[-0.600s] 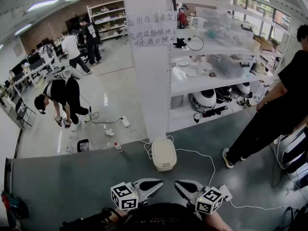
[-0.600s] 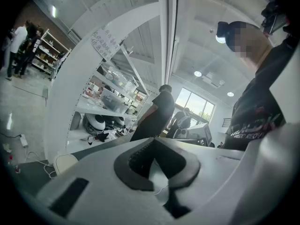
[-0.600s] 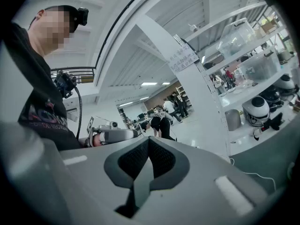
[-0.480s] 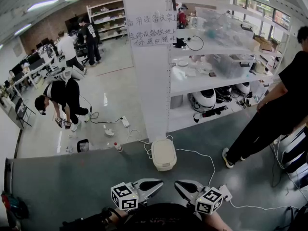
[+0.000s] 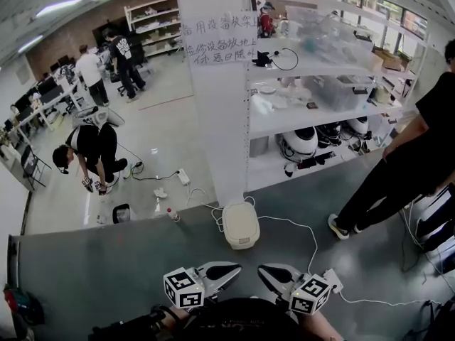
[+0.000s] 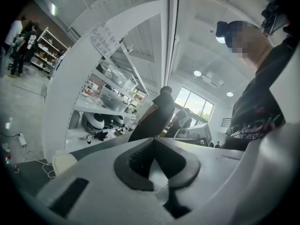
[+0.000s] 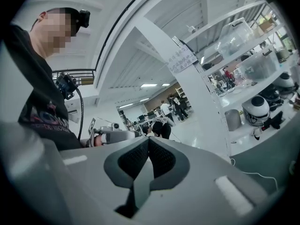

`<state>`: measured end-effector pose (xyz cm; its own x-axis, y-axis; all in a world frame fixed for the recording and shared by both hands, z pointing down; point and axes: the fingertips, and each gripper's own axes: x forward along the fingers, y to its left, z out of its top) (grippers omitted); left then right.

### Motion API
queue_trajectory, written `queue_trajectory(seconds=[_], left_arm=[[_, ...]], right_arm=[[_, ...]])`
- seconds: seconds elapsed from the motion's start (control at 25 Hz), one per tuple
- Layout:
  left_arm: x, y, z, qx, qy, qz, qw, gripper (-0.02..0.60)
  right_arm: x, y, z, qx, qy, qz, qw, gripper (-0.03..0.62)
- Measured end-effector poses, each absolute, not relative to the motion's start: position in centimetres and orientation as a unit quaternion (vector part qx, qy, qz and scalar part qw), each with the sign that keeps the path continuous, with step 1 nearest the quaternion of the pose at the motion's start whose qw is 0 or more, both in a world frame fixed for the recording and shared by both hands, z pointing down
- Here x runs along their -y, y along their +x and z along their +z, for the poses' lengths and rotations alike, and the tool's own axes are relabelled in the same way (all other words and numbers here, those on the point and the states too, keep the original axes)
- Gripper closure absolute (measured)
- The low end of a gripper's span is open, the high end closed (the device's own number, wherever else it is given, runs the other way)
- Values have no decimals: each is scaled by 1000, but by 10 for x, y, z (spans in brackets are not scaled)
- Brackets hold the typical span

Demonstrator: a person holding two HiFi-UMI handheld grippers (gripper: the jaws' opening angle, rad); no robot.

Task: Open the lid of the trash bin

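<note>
At the lower edge of the head view, the left gripper (image 5: pixel 237 267) and the right gripper (image 5: pixel 260 270) are hovering side by side above a dark grey floor mat (image 5: pixel 106 268), their tips pointing toward each other with a small gap between them. Each gripper's own view is showing its two jaws pressed together at the tips, with nothing caught between them. A cream-coloured plastic trash bin with a rounded lid (image 5: pixel 242 224) is sitting on the mat ahead of the grippers, well apart from both, just in front of the foot of a white square pillar (image 5: pixel 213 119). Its lid is lying flat and shut. A thin white cable (image 5: pixel 295 224) is trailing from beside the bin across the mat toward the right gripper. A handwritten paper sign (image 5: pixel 219 41) is hanging on the pillar, and white metal shelves (image 5: pixel 320 121) loaded with boxes and devices are standing to its right. A person in black clothes (image 5: pixel 405 169) is standing at the right edge of the mat, and another person (image 5: pixel 89 144) is bending over on the pale floor far to the left.
</note>
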<state>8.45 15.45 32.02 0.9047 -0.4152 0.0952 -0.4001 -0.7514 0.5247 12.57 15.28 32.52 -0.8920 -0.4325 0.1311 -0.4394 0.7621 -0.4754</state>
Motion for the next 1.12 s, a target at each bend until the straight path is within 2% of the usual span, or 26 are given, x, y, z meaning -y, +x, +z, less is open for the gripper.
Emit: queue_trajectory(seconds=[0.64, 1.12], left_arm=[[-148, 74, 326, 229, 932, -10, 282, 578], [-146, 17, 326, 270, 918, -22, 290, 578]], right_arm=[[-142, 116, 334, 937, 228, 266, 1, 586], [-130, 68, 337, 938, 210, 276, -1, 586]])
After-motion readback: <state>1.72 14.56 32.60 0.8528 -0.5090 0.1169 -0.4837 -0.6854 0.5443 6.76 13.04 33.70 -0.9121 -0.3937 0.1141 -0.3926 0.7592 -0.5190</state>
